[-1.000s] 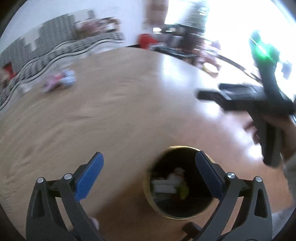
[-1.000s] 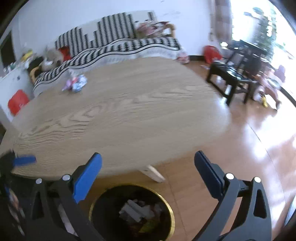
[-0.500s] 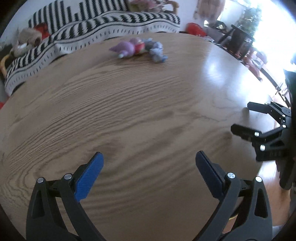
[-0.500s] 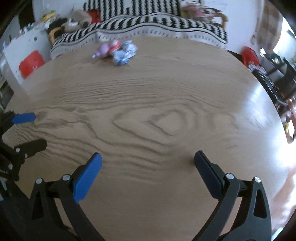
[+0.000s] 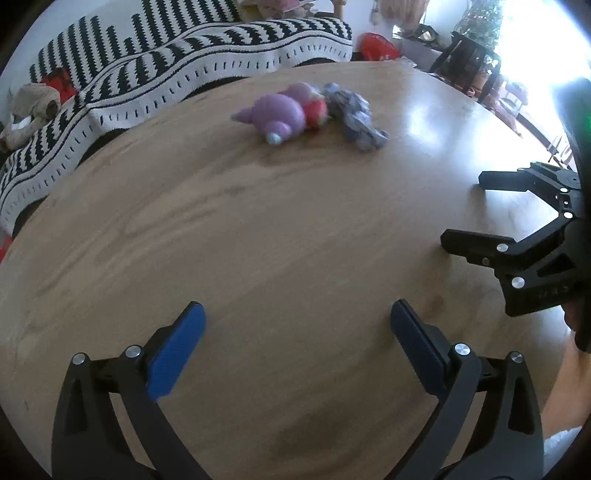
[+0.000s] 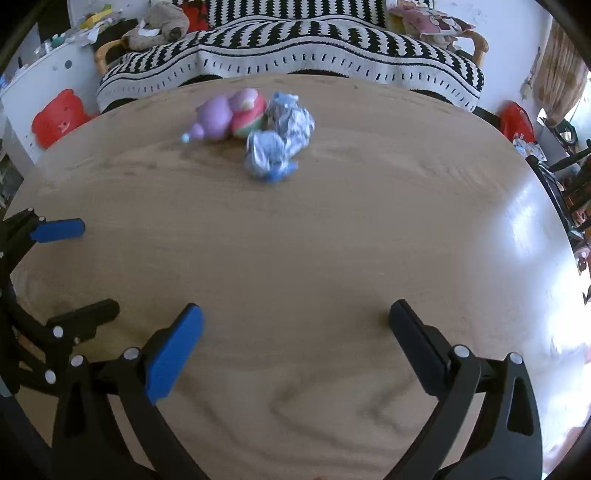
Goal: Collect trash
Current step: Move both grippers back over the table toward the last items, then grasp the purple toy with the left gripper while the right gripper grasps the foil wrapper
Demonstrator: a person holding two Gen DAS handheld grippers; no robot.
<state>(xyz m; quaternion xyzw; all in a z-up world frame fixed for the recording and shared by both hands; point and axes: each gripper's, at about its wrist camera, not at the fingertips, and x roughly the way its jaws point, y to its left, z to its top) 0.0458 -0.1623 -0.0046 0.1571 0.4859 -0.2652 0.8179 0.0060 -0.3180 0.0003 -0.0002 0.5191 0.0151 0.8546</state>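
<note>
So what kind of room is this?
Probably a living room in a home: a sofa with a striped black-and-white cover behind a big wooden table, and a stuffed toy on the sofa.

Purple bottle-like trash (image 5: pixel 279 116) touches crumpled blue wrapper (image 5: pixel 354 115), apparently foil.

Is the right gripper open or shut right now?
Open: the right gripper has its fingers spread wide over the bare table, nothing between them.

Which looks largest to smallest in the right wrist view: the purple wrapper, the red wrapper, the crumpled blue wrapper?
1. Crumpled blue wrapper, largest, though it lies slightly nearer the camera.
2. Purple wrapper.
3. Red wrapper, smallest; the other two partly hide it, so this is unsure.
</note>
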